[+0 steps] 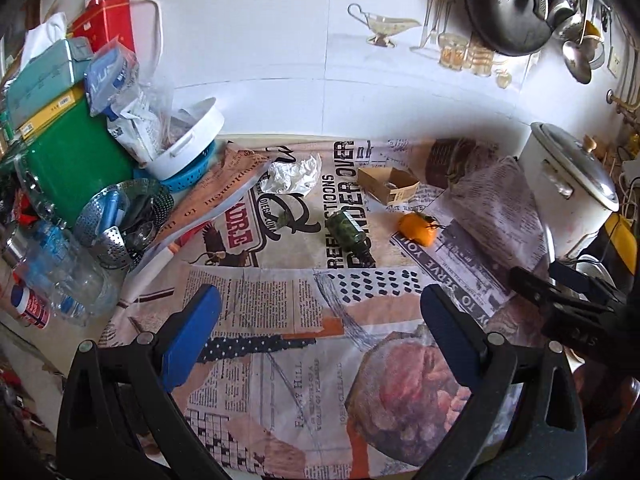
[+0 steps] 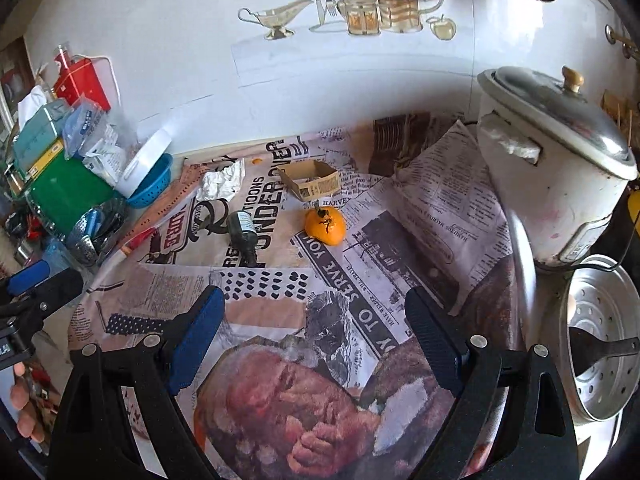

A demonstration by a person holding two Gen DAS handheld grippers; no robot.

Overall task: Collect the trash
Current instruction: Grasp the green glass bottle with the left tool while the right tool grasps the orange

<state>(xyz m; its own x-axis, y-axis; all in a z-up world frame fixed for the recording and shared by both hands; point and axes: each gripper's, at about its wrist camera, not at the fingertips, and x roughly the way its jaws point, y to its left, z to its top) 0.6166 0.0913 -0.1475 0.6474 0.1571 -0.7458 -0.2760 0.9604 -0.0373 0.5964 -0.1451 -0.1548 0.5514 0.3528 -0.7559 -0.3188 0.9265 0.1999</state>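
**Both grippers wide and empty over the tabletop, trash ahead**

Nearest: left gripper [image 1: 320, 332] and right gripper [image 2: 316, 336] both spread wide, nothing between the blue pads, angled down over the newspaper-print tabletop [image 1: 280, 360]. Left gripper also shows at the left edge of the right wrist view.

Mid tabletop: dark green bottle [image 1: 347, 232] lying on its side, orange fruit peel [image 1: 418, 229] just right of it, well apart from both grippers.

Further back: crumpled white paper [image 1: 290, 174] on the left, small open cardboard box [image 1: 388, 184] on the right, near the wall.

Sides: white cooker pot [image 2: 556, 176] with lid at right, perforated steamer tray [image 2: 600, 340] below it. Left edge holds a pile: green box [image 1: 76, 160], blue colander [image 1: 192, 174], plastic bottle [image 1: 68, 272].
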